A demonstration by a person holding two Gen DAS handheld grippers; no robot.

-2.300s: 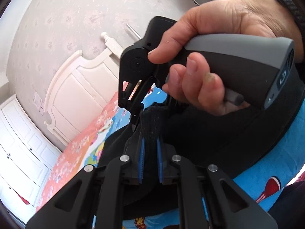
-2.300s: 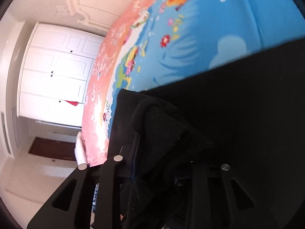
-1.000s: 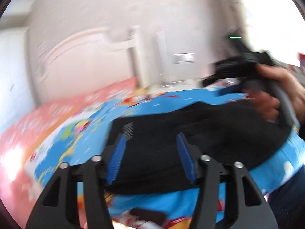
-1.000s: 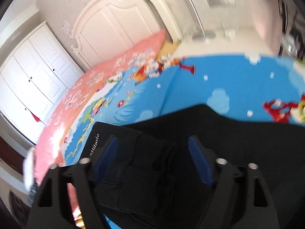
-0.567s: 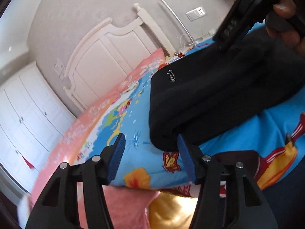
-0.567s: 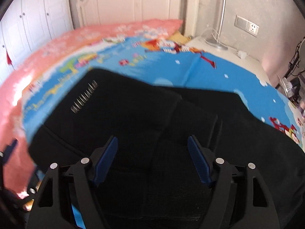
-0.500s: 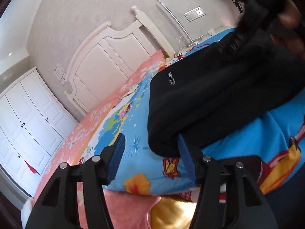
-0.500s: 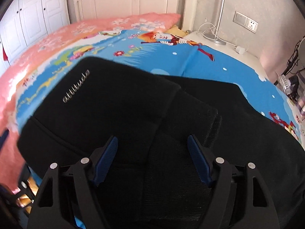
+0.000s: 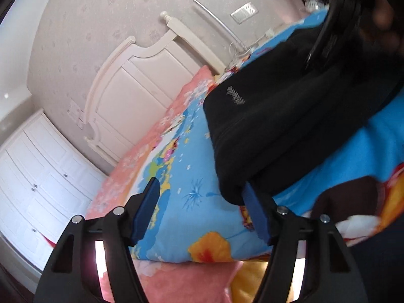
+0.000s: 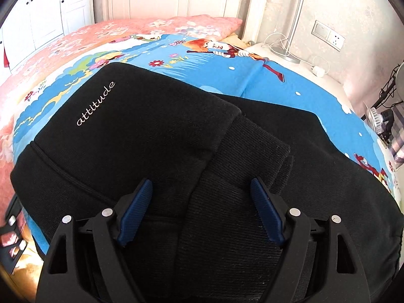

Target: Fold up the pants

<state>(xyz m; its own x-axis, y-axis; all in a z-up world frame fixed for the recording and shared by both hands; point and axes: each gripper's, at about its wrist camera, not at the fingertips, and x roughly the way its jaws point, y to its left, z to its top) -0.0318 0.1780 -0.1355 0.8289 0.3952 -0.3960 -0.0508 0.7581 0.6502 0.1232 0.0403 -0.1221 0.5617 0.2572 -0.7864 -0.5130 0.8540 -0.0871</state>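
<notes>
- Black fleece pants (image 10: 156, 136) lying folded over on the blue cartoon bedsheet (image 10: 290, 85), ribbed cuffs (image 10: 252, 156) brought across onto the waist end beside the white "attitude" lettering (image 10: 96, 103).
- A couple of seconds back, gripped in both tools and lifted clear of the bed; now set down and let go on both sides.
- Left gripper (image 9: 202, 209): jaws just been opening, now standing fairly wide with only bedsheet between the blue pads; right pad (image 9: 255, 212) close against the near corner of the bundle, contact impossible to tell, nothing held.
- Right gripper (image 10: 200, 209): jaws closed a little, then eased back out; now wide apart above the cuffs, pads clear of the cloth, nothing held.
- Dropped lower over the bed since then, both tools, and rolled to a new angle.
- Judged from the lie: one lengthwise fold landed, edges not quite square, cuffs skewed across the top layer.
- Likely next: smoothing, or a further fold to halve the bundle; loose cuffs at risk of sliding if the top layer gets dragged.
</notes>
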